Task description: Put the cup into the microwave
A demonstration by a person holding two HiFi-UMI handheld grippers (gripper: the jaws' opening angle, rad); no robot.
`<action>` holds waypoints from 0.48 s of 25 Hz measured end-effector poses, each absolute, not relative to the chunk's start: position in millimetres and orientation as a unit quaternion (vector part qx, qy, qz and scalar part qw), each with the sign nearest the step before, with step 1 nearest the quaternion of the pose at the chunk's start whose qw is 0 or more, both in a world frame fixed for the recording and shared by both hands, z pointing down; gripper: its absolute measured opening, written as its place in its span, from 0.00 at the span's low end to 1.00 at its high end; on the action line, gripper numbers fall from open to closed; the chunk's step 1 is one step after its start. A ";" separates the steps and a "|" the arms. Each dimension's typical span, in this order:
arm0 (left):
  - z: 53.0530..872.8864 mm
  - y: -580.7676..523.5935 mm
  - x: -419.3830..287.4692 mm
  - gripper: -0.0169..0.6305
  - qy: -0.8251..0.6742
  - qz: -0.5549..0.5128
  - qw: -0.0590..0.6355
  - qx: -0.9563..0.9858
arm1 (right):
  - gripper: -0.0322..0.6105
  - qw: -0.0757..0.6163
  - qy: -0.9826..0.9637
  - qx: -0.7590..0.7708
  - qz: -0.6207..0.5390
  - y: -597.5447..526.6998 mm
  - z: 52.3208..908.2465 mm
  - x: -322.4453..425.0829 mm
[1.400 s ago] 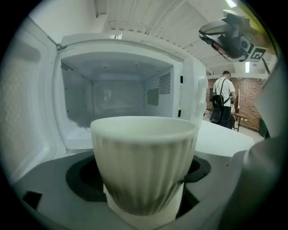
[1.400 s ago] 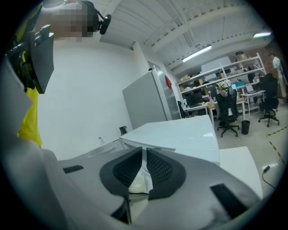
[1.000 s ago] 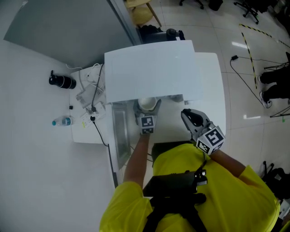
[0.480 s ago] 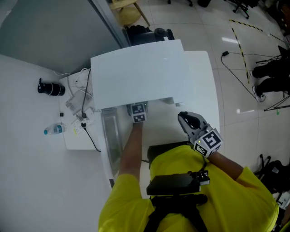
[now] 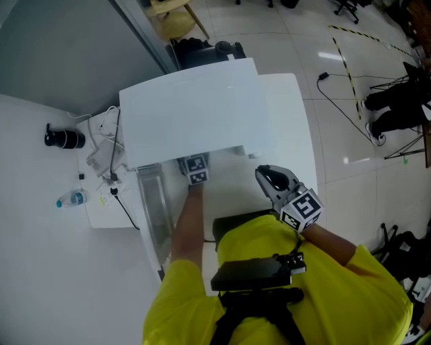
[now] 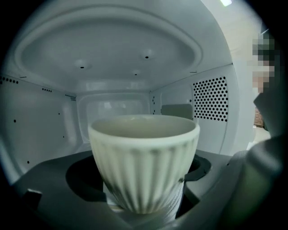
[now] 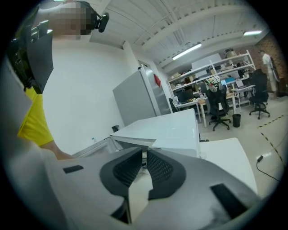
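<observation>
A pale green ribbed cup (image 6: pixel 144 161) sits upright between my left gripper's (image 6: pixel 143 184) jaws, which are shut on it. The cup is inside the white microwave cavity (image 6: pixel 112 105), low over its floor. From the head view only the left gripper's marker cube (image 5: pixel 195 170) shows at the mouth of the microwave (image 5: pixel 192 111); the cup is hidden under its top. The microwave door (image 5: pixel 152 210) hangs open to the left. My right gripper (image 5: pixel 266 176) is held over the table in front of the microwave, shut with nothing in it (image 7: pixel 145 155).
A white table (image 5: pixel 296 128) carries the microwave. Left of it lie cables (image 5: pixel 108 151), a black cylinder (image 5: pixel 64 138) and a small water bottle (image 5: pixel 71 199). A yellow chair (image 5: pixel 167 20) stands behind. A person's legs (image 5: pixel 390 111) show at the far right.
My left gripper has gone forward into the microwave with the cup, which the microwave top now hides in the head view. The right gripper has barely moved.
</observation>
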State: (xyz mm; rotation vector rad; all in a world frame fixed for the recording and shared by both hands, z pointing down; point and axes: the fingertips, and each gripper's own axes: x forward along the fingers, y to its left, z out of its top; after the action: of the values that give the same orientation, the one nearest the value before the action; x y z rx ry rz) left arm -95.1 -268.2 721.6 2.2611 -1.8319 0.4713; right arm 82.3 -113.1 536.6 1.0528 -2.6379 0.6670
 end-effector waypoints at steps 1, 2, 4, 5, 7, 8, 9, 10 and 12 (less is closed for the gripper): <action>722.5 -268.0 -94.7 0.76 -0.619 0.160 0.099 0.762 | 0.11 0.112 -0.899 0.358 0.226 -112.6 536.1 81.9; 723.2 -268.1 -95.1 0.76 -0.620 0.161 0.103 0.761 | 0.11 0.112 -0.900 0.356 0.225 -112.2 535.5 81.0; 725.0 -267.8 -97.6 0.76 -0.623 0.166 0.114 0.756 | 0.11 0.111 -0.902 0.354 0.223 -111.1 534.7 79.0; 726.0 -266.5 -99.5 0.77 -0.626 0.170 0.118 0.752 | 0.11 0.111 -0.902 0.353 0.223 -110.5 534.5 78.1; 728.0 -262.0 -102.8 0.77 -0.631 0.181 0.115 0.745 | 0.11 0.110 -0.903 0.351 0.224 -109.7 533.6 77.1; 728.6 -259.5 -103.9 0.77 -0.632 0.186 0.112 0.744 | 0.11 0.109 -0.903 0.350 0.223 -109.7 533.0 76.7; 728.9 -257.1 -105.5 0.77 -0.633 0.188 0.111 0.743 | 0.11 0.108 -0.904 0.349 0.223 -110.0 532.3 76.0; 728.9 -254.5 -107.5 0.77 -0.633 0.189 0.113 0.742 | 0.11 0.106 -0.905 0.348 0.222 -110.2 531.7 74.8; 728.8 -244.7 -111.1 0.77 -0.634 0.190 0.122 0.740 | 0.11 0.101 -0.906 0.348 0.220 -109.9 531.2 72.2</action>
State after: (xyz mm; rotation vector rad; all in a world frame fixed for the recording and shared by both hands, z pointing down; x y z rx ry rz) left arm -111.1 -244.7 728.8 2.1591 -1.8512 0.5551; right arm 72.2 -109.9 531.2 1.0268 -2.6755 0.6506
